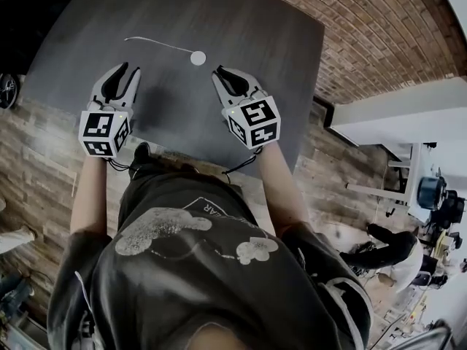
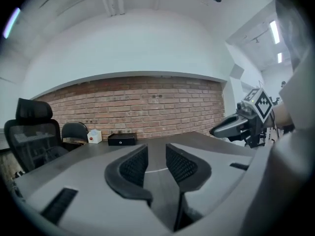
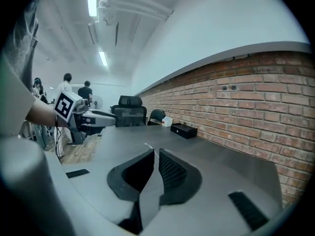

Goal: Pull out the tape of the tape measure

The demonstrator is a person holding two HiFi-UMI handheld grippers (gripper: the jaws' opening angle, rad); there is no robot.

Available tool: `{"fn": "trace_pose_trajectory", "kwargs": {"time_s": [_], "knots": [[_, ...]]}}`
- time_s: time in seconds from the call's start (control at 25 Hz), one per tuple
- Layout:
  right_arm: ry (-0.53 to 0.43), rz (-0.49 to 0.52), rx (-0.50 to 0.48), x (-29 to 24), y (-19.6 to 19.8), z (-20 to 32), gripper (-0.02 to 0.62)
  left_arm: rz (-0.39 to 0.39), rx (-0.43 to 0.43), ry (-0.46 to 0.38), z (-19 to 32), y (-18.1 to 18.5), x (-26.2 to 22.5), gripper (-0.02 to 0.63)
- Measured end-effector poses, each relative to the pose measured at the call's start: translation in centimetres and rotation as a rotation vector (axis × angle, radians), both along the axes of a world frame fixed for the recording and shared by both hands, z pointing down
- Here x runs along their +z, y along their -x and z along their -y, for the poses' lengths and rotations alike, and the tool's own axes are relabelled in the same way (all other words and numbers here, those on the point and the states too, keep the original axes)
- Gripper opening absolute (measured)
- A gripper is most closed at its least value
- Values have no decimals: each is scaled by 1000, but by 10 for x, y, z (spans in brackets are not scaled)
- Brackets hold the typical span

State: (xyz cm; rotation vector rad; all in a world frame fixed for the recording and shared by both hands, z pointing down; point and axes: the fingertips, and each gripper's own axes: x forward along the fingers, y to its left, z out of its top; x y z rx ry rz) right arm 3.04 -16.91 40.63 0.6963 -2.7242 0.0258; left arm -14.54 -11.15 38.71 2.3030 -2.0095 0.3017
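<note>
Open tabletop — tape measure ahead

Dark table with round tape measure

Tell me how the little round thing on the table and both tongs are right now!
Small round white tape measure: lying flat on the dark grey table, nothing touching it.
Thin white tape: already pulled out to the person's left, lying slightly curved.
Left tongs: open, empty.
Right tongs: almost fully closed, empty.
</note>
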Motion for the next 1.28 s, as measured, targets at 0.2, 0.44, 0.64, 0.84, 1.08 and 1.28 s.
{"fn": "trace_pose_trajectory", "kwargs": {"time_s": [0.2, 0.44, 0.64, 0.84, 1.08, 1.28], "knots": [[19, -30, -27, 8, -15, -15, 31, -22, -89, 8, -32, -11, 6, 53], [17, -67, -58, 22, -18, -34, 29, -37, -109, 41, -59, -23, 13, 9], [18, -43, -62, 17, -16, -39, 29, -34, -96, 84, -70, -28, 20, 9], [18, -37, -25, 15, -17, -45, 29, -63, -60, 107, -70, -31, 27, 8], [35, -41, 37, 9, -28, -62, 29, -86, 13, 125, -79, -41, 26, 8], [33, -38, 70, 2, -27, -84, 29, -89, 34, 133, -100, -35, 23, 8]]}}
